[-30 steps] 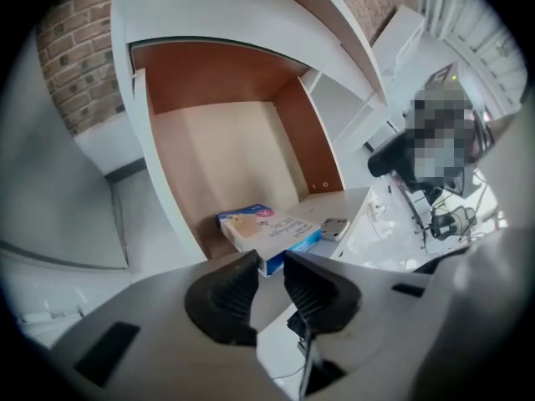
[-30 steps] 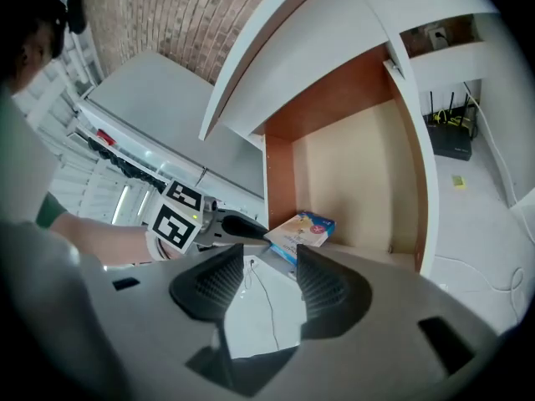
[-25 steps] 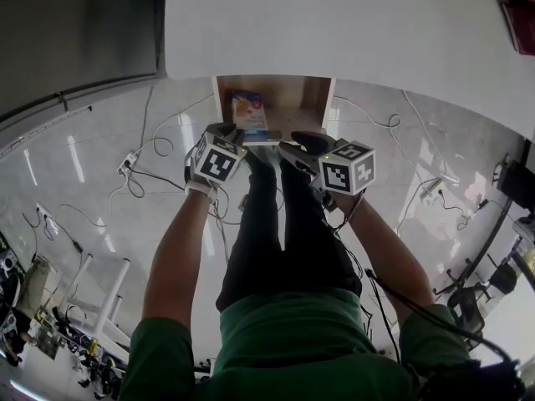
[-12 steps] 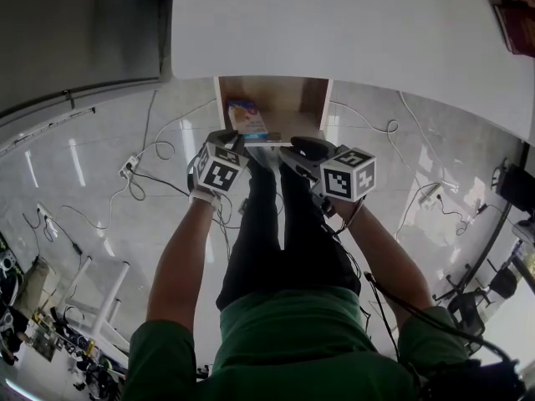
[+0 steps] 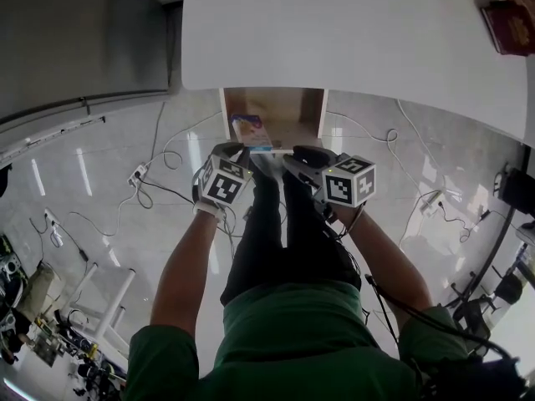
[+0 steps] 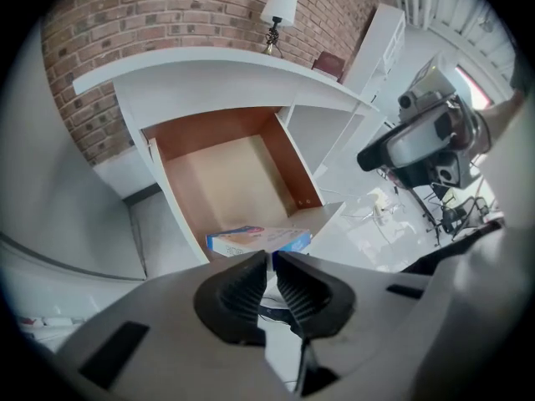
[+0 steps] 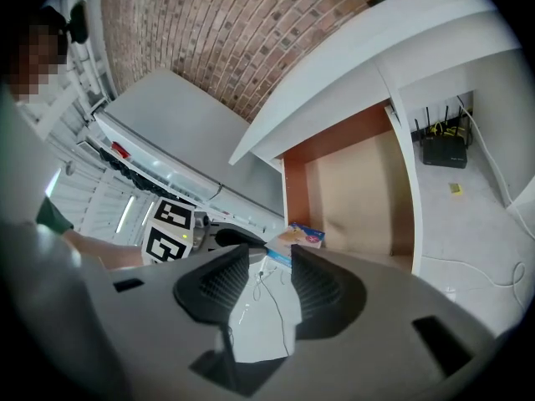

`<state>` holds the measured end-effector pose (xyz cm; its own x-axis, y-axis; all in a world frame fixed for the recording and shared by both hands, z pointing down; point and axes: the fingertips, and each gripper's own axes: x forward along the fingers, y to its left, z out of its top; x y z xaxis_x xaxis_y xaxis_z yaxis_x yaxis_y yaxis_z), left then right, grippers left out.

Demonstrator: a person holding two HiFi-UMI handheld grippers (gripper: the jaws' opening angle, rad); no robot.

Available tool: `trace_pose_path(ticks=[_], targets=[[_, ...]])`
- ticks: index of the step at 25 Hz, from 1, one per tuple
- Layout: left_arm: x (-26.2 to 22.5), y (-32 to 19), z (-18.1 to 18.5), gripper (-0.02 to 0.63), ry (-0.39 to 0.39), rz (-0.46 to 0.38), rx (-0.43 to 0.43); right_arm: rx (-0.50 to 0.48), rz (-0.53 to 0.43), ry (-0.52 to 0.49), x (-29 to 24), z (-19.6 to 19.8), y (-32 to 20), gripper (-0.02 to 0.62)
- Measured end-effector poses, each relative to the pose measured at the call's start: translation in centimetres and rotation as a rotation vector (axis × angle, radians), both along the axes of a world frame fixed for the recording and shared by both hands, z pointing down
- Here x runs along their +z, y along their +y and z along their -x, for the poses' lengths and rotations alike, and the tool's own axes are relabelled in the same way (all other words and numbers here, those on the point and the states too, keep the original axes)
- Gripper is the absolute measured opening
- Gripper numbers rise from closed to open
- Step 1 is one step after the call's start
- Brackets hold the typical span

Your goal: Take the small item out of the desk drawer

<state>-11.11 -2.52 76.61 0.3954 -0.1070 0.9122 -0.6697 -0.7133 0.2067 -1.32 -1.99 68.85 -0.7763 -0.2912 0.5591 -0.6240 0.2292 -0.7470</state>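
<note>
Blue box (image 6: 259, 241) lies crosswise at drawer (image 6: 226, 174) front, just ahead of left gripper (image 6: 271, 261); jaws closing, slit left, empty.

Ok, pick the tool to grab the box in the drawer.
Left. The left tool is right at the box; the right tool sits farther off. Both tools' jaws are closing with nothing between them.

one white desk (image 5: 334, 32), one open drawer (image 5: 317, 111), one small box (image 5: 249, 129), one lamp (image 6: 278, 8), one red book (image 5: 504, 27).
</note>
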Motion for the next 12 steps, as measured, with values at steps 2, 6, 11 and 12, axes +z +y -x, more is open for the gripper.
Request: trace_pose_path(ticks=[2, 6, 11, 12], targets=[[-1.4, 0.0, -0.3, 0.035, -0.001, -0.012, 0.018, 0.006, -0.005, -0.005, -0.8, -0.2, -0.2, 0.16], [-5.0, -0.4, -0.8, 0.034, 0.019, -0.041, 0.042, 0.02, -0.021, -0.012, -2.6, -0.9, -0.5, 0.155], [-9.8, -1.5, -1.1, 0.034, 0.043, -0.085, 0.065, 0.044, -0.042, -0.017, -4.8, -1.8, -1.0, 0.15], [-10.7, -1.8, -1.1, 0.032, 0.048, -0.096, 0.068, 0.05, -0.046, -0.018, -5.3, -2.0, -1.1, 0.15]])
